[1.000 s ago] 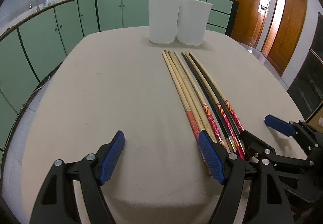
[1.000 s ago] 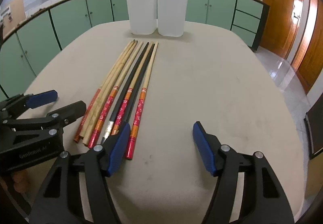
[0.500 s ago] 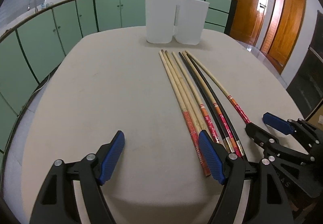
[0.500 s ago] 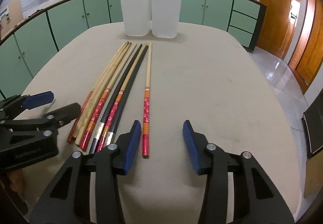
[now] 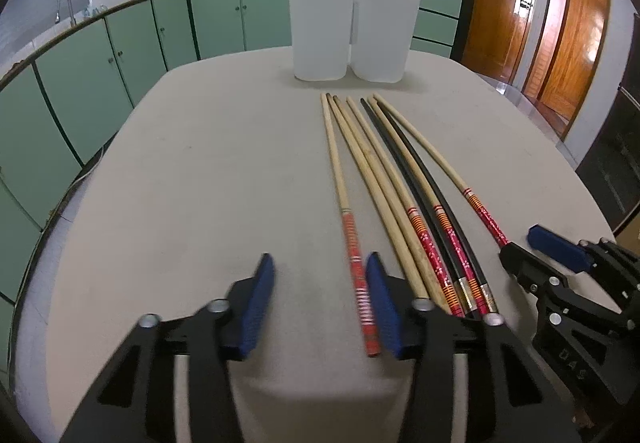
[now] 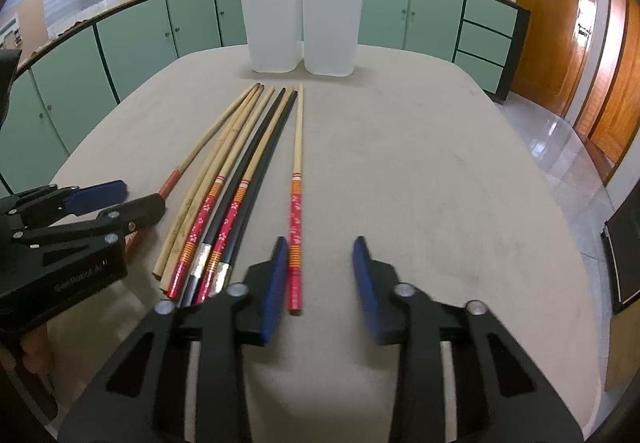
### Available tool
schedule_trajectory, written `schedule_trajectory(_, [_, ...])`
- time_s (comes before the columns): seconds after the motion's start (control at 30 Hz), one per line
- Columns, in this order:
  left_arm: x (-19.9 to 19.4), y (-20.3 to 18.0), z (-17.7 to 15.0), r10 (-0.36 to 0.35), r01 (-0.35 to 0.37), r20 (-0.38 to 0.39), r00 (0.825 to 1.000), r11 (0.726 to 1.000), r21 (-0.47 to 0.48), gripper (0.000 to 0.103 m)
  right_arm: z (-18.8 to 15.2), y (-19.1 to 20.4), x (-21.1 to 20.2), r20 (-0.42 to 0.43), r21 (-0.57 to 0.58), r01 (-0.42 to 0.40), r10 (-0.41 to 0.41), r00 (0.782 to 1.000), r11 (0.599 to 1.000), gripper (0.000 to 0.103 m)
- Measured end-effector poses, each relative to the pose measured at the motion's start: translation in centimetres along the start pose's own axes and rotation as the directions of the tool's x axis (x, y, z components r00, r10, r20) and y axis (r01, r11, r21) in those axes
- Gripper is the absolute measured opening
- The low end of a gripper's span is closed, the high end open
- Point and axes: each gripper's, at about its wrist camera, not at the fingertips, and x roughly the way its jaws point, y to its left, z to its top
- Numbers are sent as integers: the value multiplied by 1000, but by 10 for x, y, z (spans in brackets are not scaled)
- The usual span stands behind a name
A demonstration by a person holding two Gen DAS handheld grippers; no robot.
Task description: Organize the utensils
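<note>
Closing empty, both grippers' jaws flank chopsticks (image 6: pixel 236 179); table (image 6: pixel 440 183) bare rt.

Chopsticks (image 6: pixel 240 179), centre of frame: pale bamboo and black shafts, red handles with white flower print and orange striping; one plain red-orange end (image 5: pixel 358 275). Containers (image 6: pixel 304 27), upper centre: plain white. Table (image 6: pixel 420 171): beige. Cabinets (image 6: pixel 136 39), upper left: mint green, dark trim. Doors (image 6: pixel 560 23), right: orange-brown wood. Gripper pads (image 6: pixel 276 283): blue on black.

We view from 2 wrist cameras, low and close over the surface (image 5: pixel 208 171), angled downward toward the far cabinets (image 6: pixel 132 39); both share the chopsticks (image 5: pixel 384 179) and white bins (image 6: pixel 304 27).
</note>
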Motion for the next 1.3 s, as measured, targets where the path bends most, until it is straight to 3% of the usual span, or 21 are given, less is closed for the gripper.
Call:
schedule_trajectory(0.17, [0, -5, 0, -18, 18, -2, 1000, 1000, 7, 8, 1, -3, 0, -10, 19, -1, 1, 1000, 1000, 7])
schedule_trajectory(0.53, [9, 16, 11, 25, -26, -11, 1000, 997, -70, 6, 11, -26, 8, -11, 101, 43, -42, 999, 994, 5])
schedule_trajectory(0.7, [18, 19, 21, 24, -25, -13, 1000, 997, -75, 6, 24, -35, 18, -16, 128, 3, -1, 1000, 992, 8])
schedule_trajectory(0.77, [16, 22, 22, 12, -13, -9, 1000, 997, -82, 9, 21, -38, 13, 5, 133, -5, 4, 1000, 991, 16])
schedule_trajectory(0.83, [9, 25, 19, -4, 5, 5, 1000, 997, -77, 29, 17, -40, 5, 33, 128, -9, 5, 999, 992, 30])
schedule_trajectory(0.87, [4, 27, 16, -3, 5, 17, 1000, 998, -70, 32, 13, -40, 0, 48, 124, -16, 11, 999, 992, 36])
schedule_trajectory(1.03, [-12, 34, -1, -17, 18, 24, 1000, 997, -70, 41, -8, -38, -18, 59, 118, -51, 45, 997, 992, 36])
schedule_trajectory(1.3, [-12, 28, -14, 5, -4, 18, 1000, 997, -76, 44, -15, -32, -18, 51, 119, -46, 40, 998, 992, 36])
